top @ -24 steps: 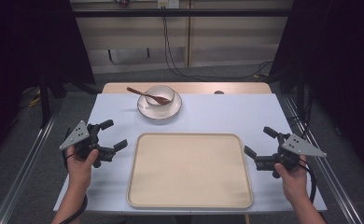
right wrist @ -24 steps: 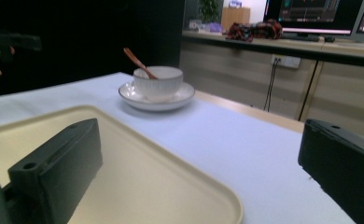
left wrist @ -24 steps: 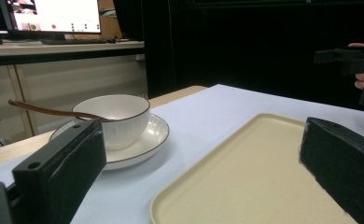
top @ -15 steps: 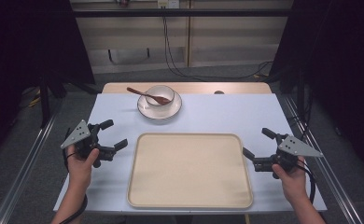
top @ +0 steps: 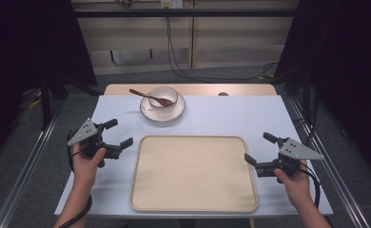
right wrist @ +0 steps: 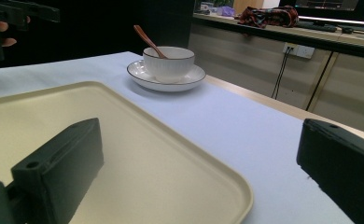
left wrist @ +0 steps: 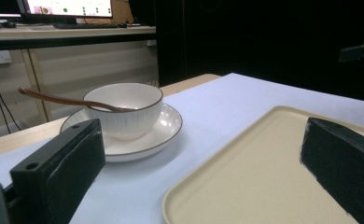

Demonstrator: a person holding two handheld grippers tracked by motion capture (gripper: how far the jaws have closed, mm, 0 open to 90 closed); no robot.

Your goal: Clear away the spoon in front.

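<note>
A cream tray [top: 193, 173] lies bare at the table's front middle, also seen as the tray [left wrist: 245, 186] and tray [right wrist: 124, 154] in the gripper views. Behind it a white bowl [top: 163, 97] stands on a white saucer [top: 162, 112], with a brown wooden spoon [top: 150, 97] leaning in the bowl. My left gripper [top: 118, 133] hovers left of the tray, open and empty. At the tray's right edge my right gripper [top: 260, 148] is held open with nothing between its jaws. Through the left gripper view the bowl [left wrist: 124, 109] sits ahead; the right gripper view has the bowl [right wrist: 168, 63] farther off.
The table wears a pale blue cover [top: 231, 116] with a wooden edge [top: 240, 89] at the back. Metal rails [top: 26, 166] run along both sides. Cables [top: 174, 52] hang behind the table. Dark curtains flank the space.
The right gripper has drifted slightly forward and left along the tray's right edge. The left gripper has stayed in place.
</note>
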